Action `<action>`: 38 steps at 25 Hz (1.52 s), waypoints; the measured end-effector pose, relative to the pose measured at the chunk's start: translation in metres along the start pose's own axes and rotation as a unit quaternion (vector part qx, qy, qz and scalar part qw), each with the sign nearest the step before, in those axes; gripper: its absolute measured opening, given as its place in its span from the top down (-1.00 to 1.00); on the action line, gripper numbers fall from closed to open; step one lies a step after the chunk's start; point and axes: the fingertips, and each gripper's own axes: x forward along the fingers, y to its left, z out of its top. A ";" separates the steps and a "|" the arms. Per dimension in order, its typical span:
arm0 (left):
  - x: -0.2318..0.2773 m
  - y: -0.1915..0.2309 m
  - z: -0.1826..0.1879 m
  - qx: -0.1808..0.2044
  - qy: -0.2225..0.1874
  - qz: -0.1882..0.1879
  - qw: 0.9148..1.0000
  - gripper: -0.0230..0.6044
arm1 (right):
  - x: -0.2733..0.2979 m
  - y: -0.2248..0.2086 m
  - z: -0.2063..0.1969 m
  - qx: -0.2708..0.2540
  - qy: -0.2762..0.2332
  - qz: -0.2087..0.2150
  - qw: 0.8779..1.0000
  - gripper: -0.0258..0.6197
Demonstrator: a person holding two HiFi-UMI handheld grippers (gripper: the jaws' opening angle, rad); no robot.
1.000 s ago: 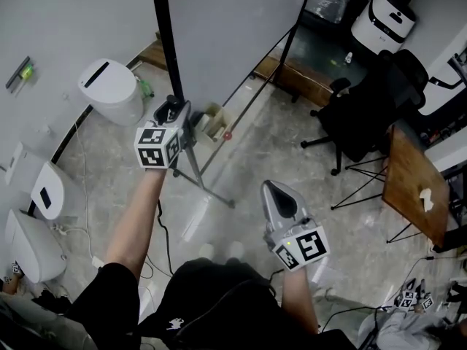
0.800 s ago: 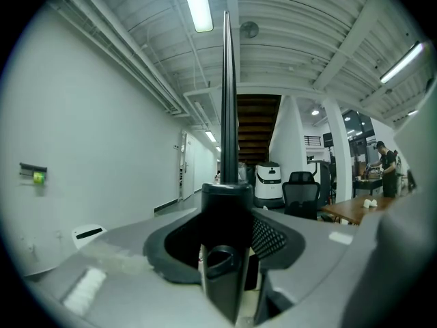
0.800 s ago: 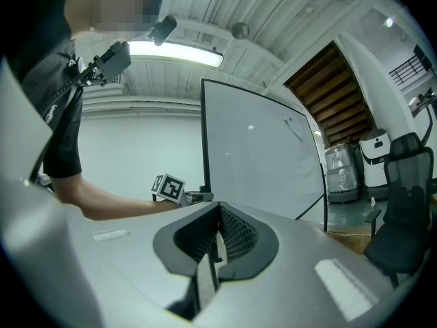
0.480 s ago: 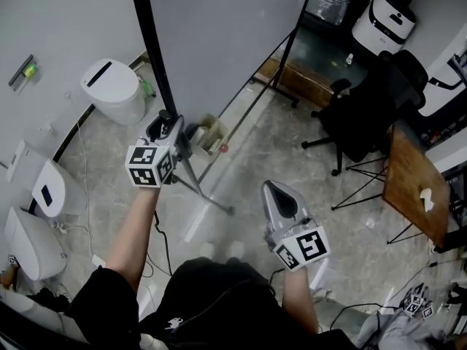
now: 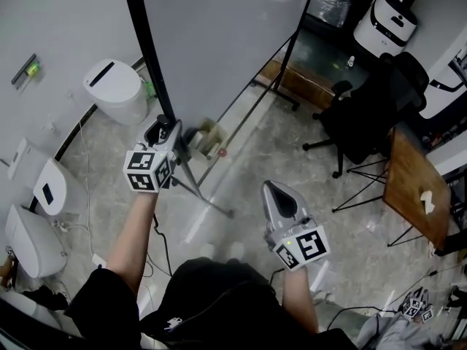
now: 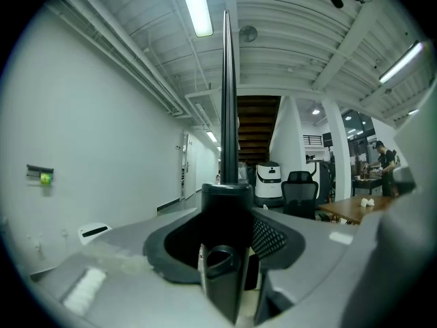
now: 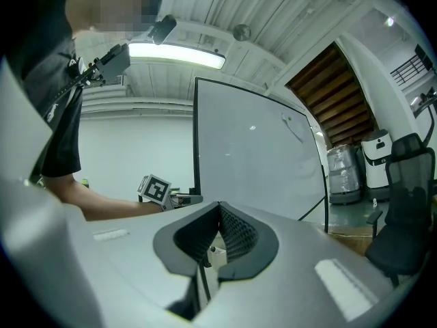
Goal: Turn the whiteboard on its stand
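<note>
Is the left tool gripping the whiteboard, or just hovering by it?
Gripping: the left gripper has its fingers closed on the black edge of the whiteboard, which rises between them.

The whiteboard (image 5: 219,35) is a large pale panel in a thin black frame, standing upright on its stand (image 5: 211,200), whose slim dark legs splay over the stone floor. The board faces the right side of the room; its near black side edge runs vertically and is clamped between the jaws of the left gripper (image 5: 166,127)
</note>
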 end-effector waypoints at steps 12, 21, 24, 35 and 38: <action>0.000 0.004 0.000 0.009 -0.005 0.006 1.000 0.27 | -0.004 0.004 0.007 -0.005 -0.010 0.001 1.000 0.89; -0.056 0.005 0.027 0.023 -0.058 0.024 0.998 0.03 | -0.011 0.023 -0.001 -0.012 -0.009 0.002 1.000 0.89; -0.070 -0.007 0.047 0.026 -0.087 0.015 0.996 0.14 | -0.017 0.021 -0.001 -0.014 -0.009 -0.005 1.000 0.89; -0.074 -0.078 0.053 0.022 -0.095 -0.058 0.994 0.67 | -0.043 0.006 -0.001 -0.027 -0.010 -0.061 0.998 0.89; -0.078 -0.106 0.044 0.010 -0.092 -0.094 0.991 0.82 | -0.047 0.009 -0.002 -0.027 -0.009 -0.072 0.997 0.89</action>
